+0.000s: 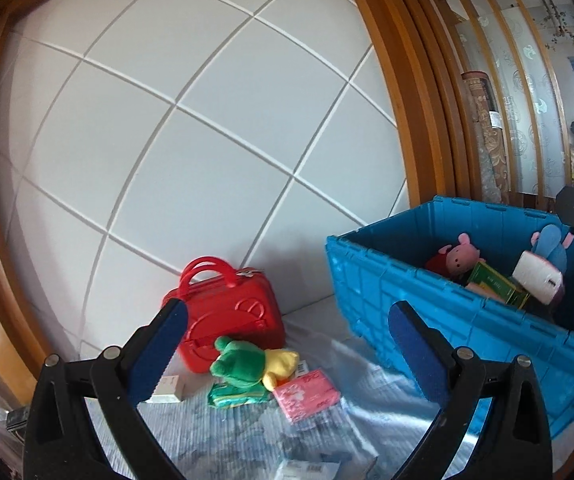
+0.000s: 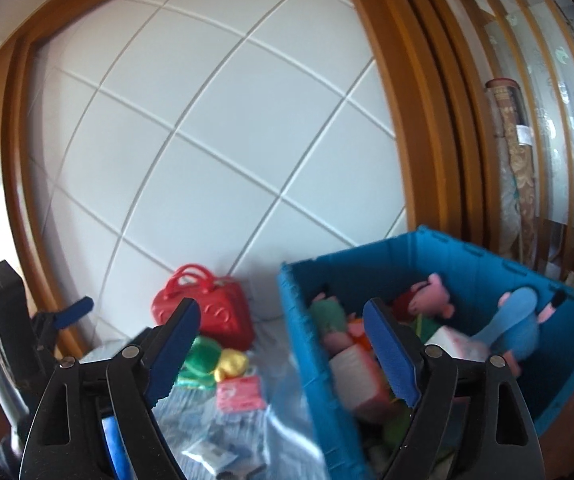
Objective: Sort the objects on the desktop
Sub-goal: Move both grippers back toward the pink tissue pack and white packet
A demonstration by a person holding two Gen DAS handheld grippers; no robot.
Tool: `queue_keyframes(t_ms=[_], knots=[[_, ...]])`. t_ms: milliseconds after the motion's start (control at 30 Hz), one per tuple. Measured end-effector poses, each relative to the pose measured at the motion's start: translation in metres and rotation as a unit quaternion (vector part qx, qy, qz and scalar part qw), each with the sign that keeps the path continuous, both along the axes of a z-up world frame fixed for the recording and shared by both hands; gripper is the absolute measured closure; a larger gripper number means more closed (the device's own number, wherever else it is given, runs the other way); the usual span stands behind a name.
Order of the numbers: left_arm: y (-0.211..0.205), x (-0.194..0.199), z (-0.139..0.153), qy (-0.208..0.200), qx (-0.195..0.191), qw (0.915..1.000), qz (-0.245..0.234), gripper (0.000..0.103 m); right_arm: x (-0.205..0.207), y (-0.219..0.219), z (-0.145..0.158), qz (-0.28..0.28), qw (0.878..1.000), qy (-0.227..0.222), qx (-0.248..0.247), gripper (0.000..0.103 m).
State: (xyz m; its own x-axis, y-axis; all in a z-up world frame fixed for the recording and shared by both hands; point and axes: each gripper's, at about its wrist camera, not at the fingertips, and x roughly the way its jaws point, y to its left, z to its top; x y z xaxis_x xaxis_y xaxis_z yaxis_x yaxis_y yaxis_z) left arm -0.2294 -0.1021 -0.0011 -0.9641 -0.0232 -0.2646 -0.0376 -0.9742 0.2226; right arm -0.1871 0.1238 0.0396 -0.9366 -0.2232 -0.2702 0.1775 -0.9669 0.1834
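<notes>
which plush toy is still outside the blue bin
The green and yellow plush, lying on the table in front of the red case; the pink and blue plushes are inside the bin.

Ribbed blue plastic crate (image 1: 427, 300), glossy red plastic case (image 1: 231, 316), plush frog (image 1: 243, 366).

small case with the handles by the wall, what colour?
Red, all over, handles included: the small case stands against the white wall. Clearest in the left wrist view.
</notes>
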Motion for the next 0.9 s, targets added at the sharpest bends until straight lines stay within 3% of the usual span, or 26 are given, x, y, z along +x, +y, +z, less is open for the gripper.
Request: queue_keyframes(t_ms=[400,500,767,900], knots=[[-0.17,0.054,-0.072,-0.05,-0.01,0.9932,0.105,0.001,-0.006,-0.093,-0.074,0.04,0.996,-0.081,0.013,0.016],[-0.197,0.052,-0.076,-0.063,0.0,0.9906,0.122,0.001,-0.021,-0.111,-0.089,0.051,0.993,-0.103,0.024,0.009],[-0.232,0.03,-0.066,-0.053,0.012,0.9875,0.148,0.001,-0.084,-0.153,-0.129,0.087,0.985,-0.132,0.067,0.0],[-0.228,0.001,-0.074,-0.053,0.023,0.988,0.143,0.001,-0.135,-0.169,-0.169,0.103,0.975,-0.178,0.086,0.0]])
